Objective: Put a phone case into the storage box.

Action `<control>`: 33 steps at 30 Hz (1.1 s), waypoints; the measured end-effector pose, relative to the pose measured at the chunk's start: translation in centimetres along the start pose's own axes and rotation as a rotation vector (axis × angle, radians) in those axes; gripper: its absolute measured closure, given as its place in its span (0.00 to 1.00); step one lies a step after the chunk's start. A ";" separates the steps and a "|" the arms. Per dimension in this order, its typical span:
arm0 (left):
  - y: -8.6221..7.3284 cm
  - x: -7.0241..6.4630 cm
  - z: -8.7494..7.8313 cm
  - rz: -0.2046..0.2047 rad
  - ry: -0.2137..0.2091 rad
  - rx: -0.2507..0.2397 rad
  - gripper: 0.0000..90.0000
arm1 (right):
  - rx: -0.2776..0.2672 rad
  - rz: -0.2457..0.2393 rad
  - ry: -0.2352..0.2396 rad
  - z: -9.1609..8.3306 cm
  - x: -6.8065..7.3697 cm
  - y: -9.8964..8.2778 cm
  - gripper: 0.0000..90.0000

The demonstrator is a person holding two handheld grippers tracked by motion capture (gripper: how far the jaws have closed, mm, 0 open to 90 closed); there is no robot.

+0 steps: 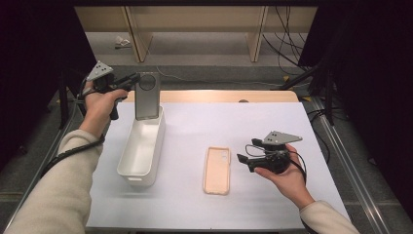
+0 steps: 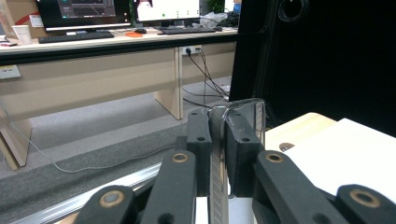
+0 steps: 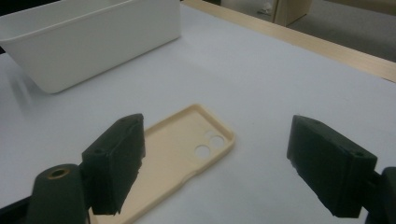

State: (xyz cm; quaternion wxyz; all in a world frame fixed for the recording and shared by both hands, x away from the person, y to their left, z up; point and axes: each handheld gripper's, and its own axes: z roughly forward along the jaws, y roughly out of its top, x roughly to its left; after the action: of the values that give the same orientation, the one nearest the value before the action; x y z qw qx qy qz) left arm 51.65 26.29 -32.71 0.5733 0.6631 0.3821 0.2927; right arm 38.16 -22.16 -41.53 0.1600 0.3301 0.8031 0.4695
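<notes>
The left gripper (image 1: 130, 82) clamps the clear smoky plastic phone case (image 1: 147, 97) upright over the white plastic bin's (image 1: 127, 168) twelve-o'clock end; lowering and release look next. The right gripper (image 1: 246, 160) gapes empty at three o'clock of the beige phone case (image 1: 216, 170).

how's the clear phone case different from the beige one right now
The clear phone case stands upright, clamped in the left tongs above the white bin; the beige phone case lies flat on the table, open side up, untouched. The clear one is see-through, the beige one opaque. Both are empty.
</notes>
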 end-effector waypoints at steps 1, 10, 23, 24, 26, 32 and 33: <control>0.0 0.0 0.0 0.001 0.001 0.003 0.90 | 0.001 -0.001 0.000 0.0 0.0 0.0 0.22; -0.5 0.2 0.5 0.003 0.009 0.015 0.90 | -0.001 0.001 0.000 0.0 0.0 0.0 0.22; -1.1 0.5 1.0 0.000 0.011 0.021 0.90 | 0.002 0.004 0.002 0.1 0.0 0.0 0.22; -1.1 0.5 1.1 -0.001 0.012 0.021 0.90 | 0.002 0.003 0.002 0.1 0.0 0.0 0.22; -1.2 0.6 1.2 -0.003 0.011 0.022 0.90 | 0.002 0.003 0.001 0.1 0.0 0.0 0.22; -1.8 0.9 1.6 -0.013 0.011 0.030 0.90 | 0.000 0.005 0.000 0.1 0.0 0.0 0.22; -1.9 0.9 1.7 -0.014 0.011 0.033 0.90 | 0.000 0.004 0.001 0.1 0.0 0.0 0.22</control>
State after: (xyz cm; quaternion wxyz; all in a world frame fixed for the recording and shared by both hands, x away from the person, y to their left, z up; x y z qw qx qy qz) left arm 53.23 26.20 -34.95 0.5620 0.6683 0.3946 0.2858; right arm 38.23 -22.13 -41.59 0.1586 0.3318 0.8025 0.4698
